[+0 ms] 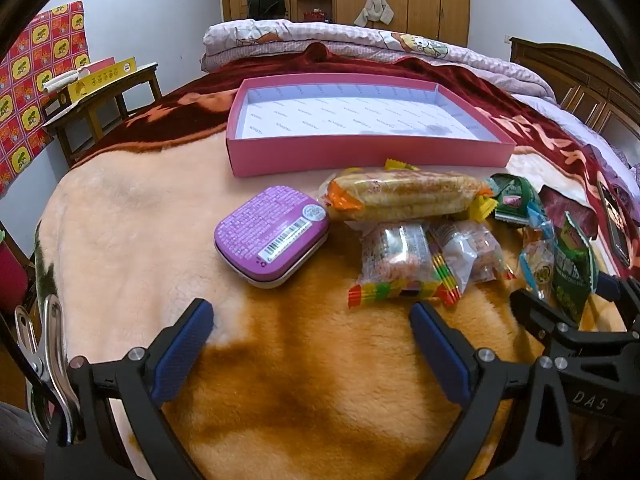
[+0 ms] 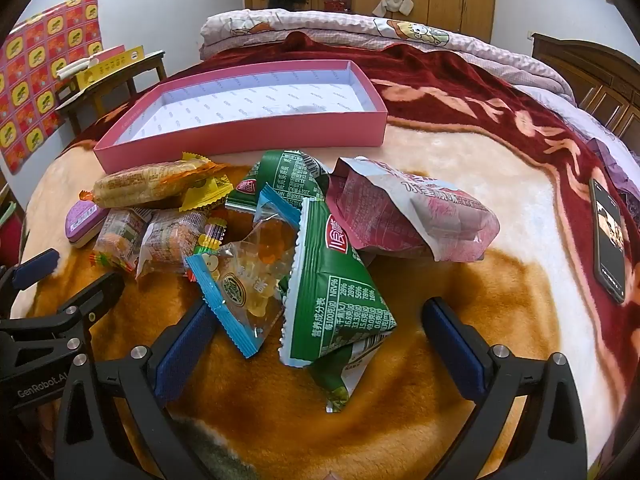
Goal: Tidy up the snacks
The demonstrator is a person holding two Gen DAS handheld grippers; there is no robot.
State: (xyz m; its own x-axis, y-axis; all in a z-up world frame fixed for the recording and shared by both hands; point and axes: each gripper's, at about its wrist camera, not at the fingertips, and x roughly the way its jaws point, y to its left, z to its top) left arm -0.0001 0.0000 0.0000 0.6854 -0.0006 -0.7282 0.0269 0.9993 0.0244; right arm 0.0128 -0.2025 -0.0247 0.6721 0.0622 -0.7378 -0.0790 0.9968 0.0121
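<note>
An empty pink box (image 1: 360, 156) (image 2: 248, 140) lies on the blanket behind a pile of snacks. The pile holds a purple tin (image 1: 272, 236) (image 2: 82, 220), a long yellow cracker pack (image 1: 404, 196) (image 2: 152, 184), clear candy packs (image 1: 396, 264), a blue-edged gummy pack (image 2: 244, 280), green packets (image 2: 336, 292) and a pink bag (image 2: 408, 216). My left gripper (image 1: 312, 316) is open and empty, just in front of the tin and candy packs. My right gripper (image 2: 316, 320) is open, its fingers either side of the green packet and gummy pack.
A phone (image 2: 610, 240) lies on the blanket at the right. A folded quilt (image 1: 360, 40) lies behind the box. A wooden side table (image 1: 100, 100) with boxes stands at the left. The right gripper (image 1: 576, 312) shows at the left wrist view's right edge.
</note>
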